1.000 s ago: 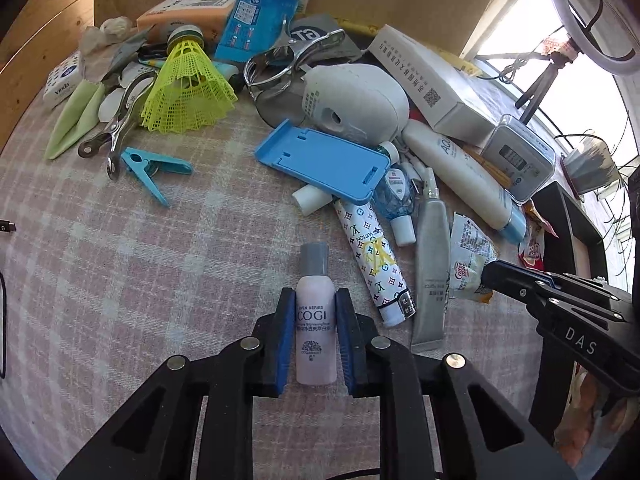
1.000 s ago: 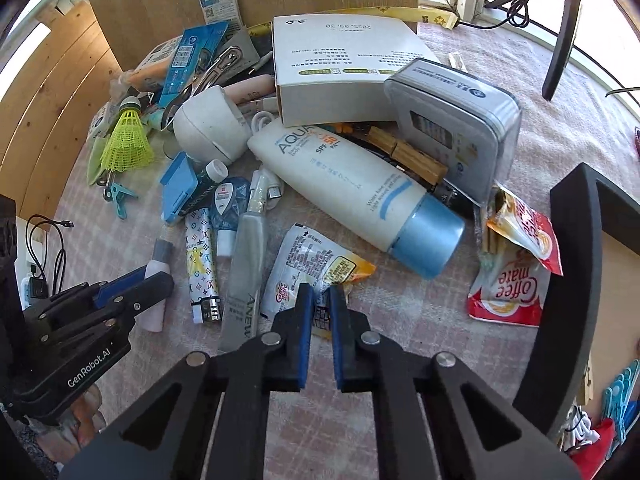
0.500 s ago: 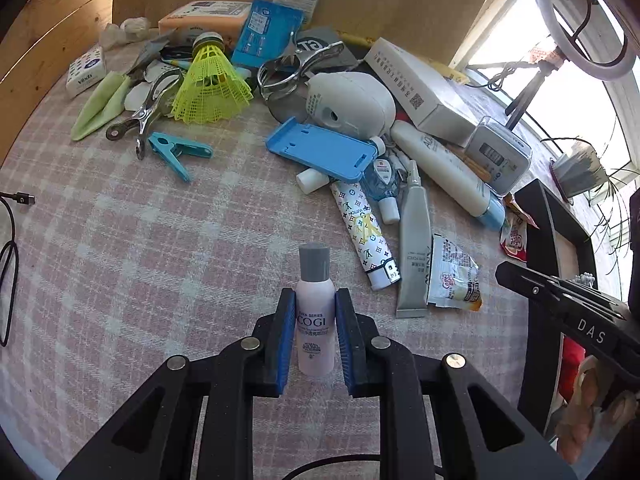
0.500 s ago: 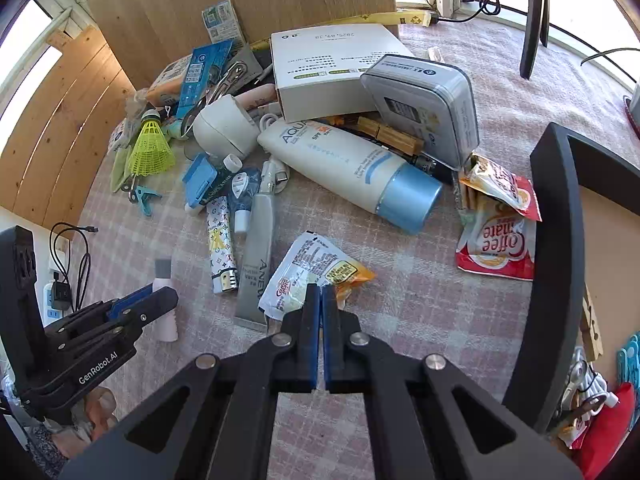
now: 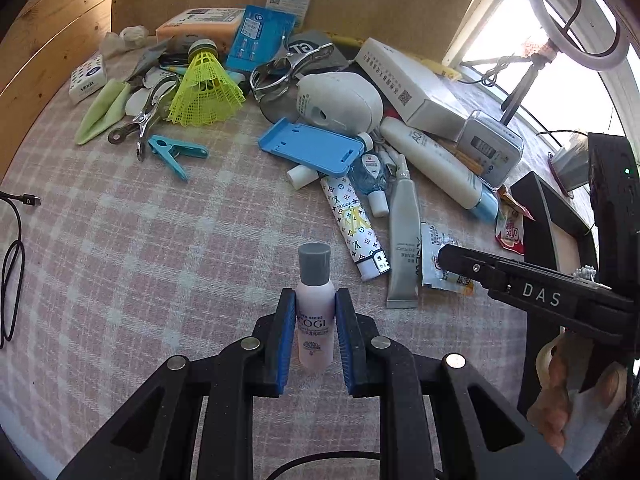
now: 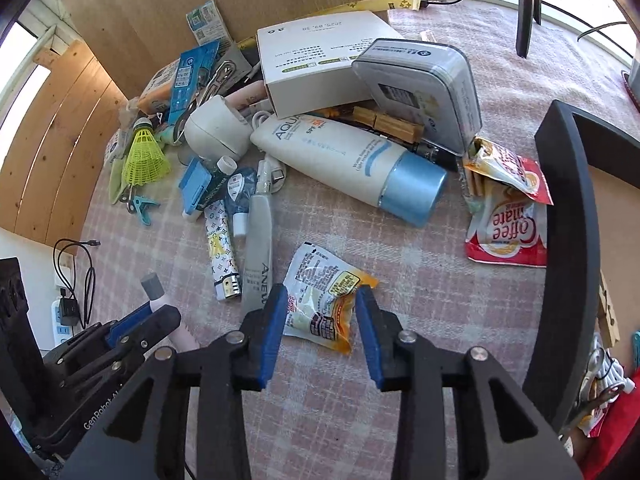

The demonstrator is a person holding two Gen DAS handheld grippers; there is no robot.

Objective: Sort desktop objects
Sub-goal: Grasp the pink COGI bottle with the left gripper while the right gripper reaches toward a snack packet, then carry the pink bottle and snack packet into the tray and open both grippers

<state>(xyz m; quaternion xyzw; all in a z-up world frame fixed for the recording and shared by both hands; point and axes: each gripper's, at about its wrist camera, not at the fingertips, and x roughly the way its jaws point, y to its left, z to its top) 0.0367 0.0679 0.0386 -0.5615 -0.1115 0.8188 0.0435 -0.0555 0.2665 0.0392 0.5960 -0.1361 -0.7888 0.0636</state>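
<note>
My left gripper is shut on a small pink bottle with a grey cap, holding it upright above the checked tablecloth. In the right wrist view the same bottle shows at the lower left. My right gripper points down at a white and orange snack packet lying flat on the cloth. Its jaws are opening, and the packet lies between the blue pads without being pressed.
A heap lies beyond: a grey tube, a patterned lighter, a white sunscreen tube, a white box, a yellow shuttlecock and a blue clip. A black bin stands at the right; a cable lies left.
My right gripper went from shut near the packet's edge to jaws spread wide around it. My left gripper rose slightly with the bottle, so the table looks farther away.
</note>
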